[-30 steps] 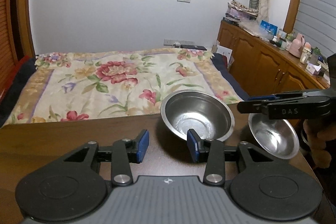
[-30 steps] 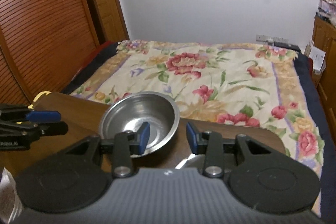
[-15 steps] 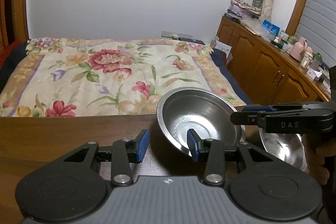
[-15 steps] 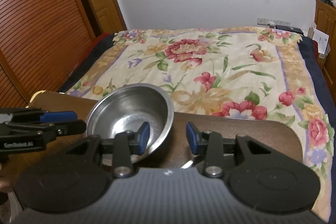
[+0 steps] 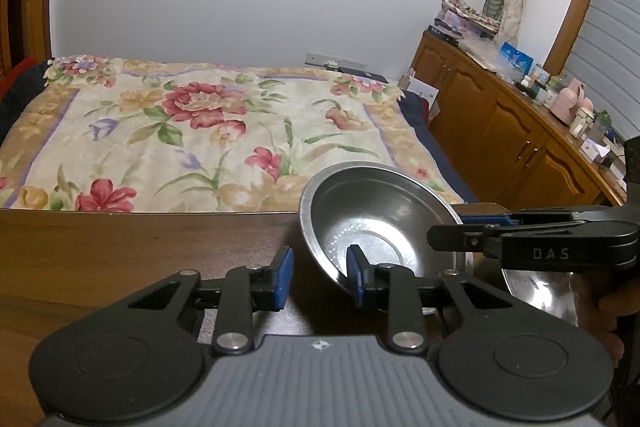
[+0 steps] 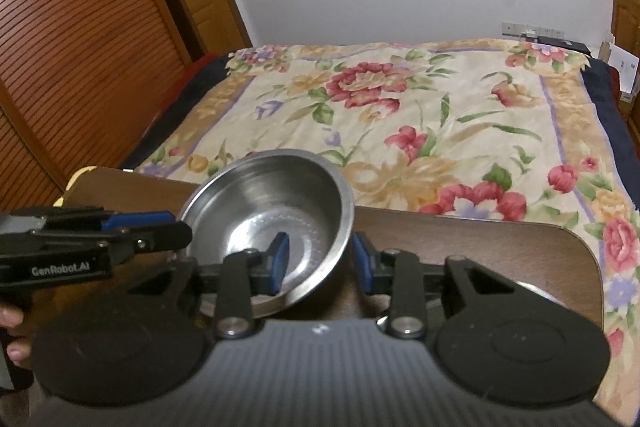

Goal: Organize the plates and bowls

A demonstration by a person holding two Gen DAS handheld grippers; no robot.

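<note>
On a dark brown wooden table [image 5: 120, 247], a round shiny steel bowl [image 6: 272, 215] sits tilted, its wall between the spread blue-padded fingers of the right gripper [image 6: 318, 259]. The left gripper [image 5: 318, 277], also spread wide, has one finger inside that bowl. A second steel bowl [image 5: 536, 291] lies just beside it. Beyond is a floral-quilted bed [image 5: 208, 131].

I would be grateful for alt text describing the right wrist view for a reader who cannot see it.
A tilted steel bowl sits between the open right gripper jaws, above a dark wooden table. The left gripper reaches in from the left; a floral bedspread lies beyond.
</note>
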